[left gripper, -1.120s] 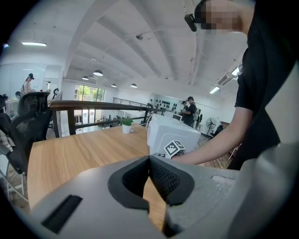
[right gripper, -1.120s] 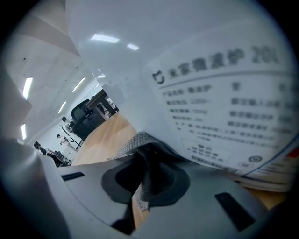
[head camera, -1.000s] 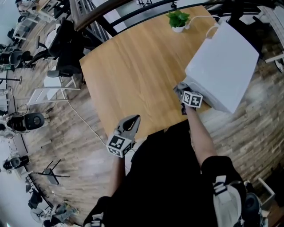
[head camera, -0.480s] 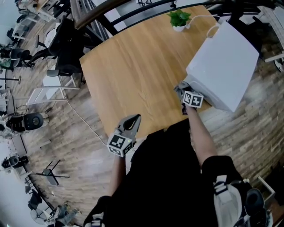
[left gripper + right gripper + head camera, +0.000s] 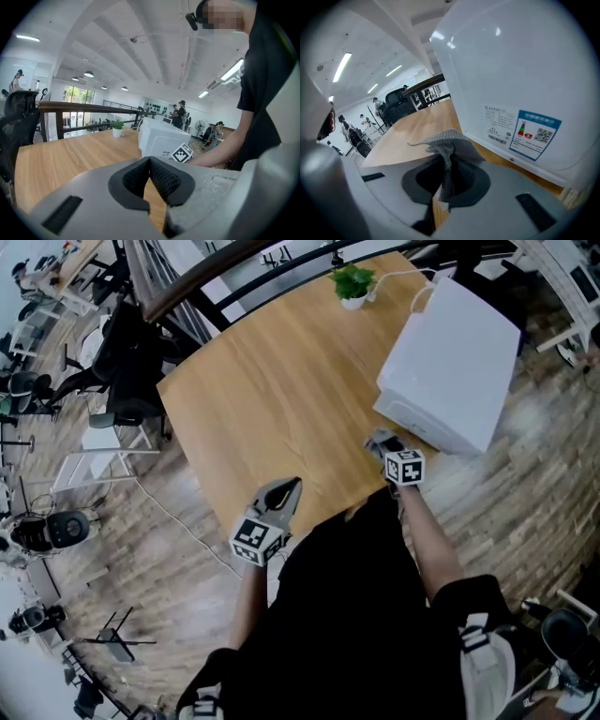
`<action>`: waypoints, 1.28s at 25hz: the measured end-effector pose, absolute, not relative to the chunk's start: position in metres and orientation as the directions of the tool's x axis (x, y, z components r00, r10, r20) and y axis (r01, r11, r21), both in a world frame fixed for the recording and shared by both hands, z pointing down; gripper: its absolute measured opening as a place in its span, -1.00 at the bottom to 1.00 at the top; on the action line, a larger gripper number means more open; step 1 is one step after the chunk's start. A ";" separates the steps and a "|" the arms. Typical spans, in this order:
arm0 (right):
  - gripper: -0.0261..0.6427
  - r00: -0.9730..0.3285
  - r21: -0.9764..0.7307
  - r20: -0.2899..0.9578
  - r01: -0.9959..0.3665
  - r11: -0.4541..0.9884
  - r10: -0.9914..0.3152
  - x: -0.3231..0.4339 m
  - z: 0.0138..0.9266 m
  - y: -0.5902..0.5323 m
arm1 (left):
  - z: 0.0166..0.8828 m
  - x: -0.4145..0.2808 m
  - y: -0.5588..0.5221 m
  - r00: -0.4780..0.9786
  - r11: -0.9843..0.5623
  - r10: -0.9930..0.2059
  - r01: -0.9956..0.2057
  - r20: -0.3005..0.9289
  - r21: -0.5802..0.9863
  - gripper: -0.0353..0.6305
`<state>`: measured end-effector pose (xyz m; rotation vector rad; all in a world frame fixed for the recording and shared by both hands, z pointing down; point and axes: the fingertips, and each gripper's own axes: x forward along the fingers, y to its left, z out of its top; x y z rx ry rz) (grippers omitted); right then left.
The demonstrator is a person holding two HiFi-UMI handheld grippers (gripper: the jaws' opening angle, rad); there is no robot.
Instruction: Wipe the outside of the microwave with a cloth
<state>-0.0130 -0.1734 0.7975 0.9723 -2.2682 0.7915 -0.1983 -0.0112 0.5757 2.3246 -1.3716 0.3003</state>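
Right now the right hand-held gripper [image 5: 446,164] pinches a grey cloth [image 5: 440,138] between its jaws, just beside the labelled side of the white microwave [image 5: 511,70] on the tabletop [image 5: 272,399]. The left hand-held gripper [image 5: 150,164], jaws together and empty, sits well apart.

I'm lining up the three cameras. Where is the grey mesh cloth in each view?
Head view: grey mesh cloth at the right gripper's tip, right of centre.
Left gripper view: not visible.
Right gripper view: lower centre, pinched between the jaws.
Shared landmark: the white box-shaped microwave.
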 end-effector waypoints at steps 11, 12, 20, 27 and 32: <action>-0.87 -0.610 -0.197 0.566 -0.753 0.628 -0.554 0.021 0.714 -0.136 | 0.576 -0.159 -0.018 0.635 -0.578 -0.685 -0.772 0.356 0.265 -0.89; -0.87 -0.613 -0.194 0.554 -0.753 0.629 -0.563 0.023 0.706 -0.132 | 0.577 -0.155 -0.019 0.648 -0.592 -0.675 -0.761 0.354 0.265 -0.89; -0.88 -0.629 -0.167 0.498 -0.745 0.646 -0.597 0.042 0.659 -0.095 | 0.583 -0.135 -0.016 0.729 -0.678 -0.587 -0.680 0.352 0.279 -0.89; -0.88 -0.625 -0.138 0.497 -0.743 0.655 -0.603 0.055 0.644 -0.071 | 0.586 -0.115 -0.021 0.775 -0.729 -0.529 -0.624 0.345 0.282 -0.89; -0.88 -0.623 -0.130 0.491 -0.744 0.655 -0.609 0.062 0.633 -0.061 | 0.583 -0.100 -0.023 0.799 -0.757 -0.497 -0.590 0.340 0.281 -0.89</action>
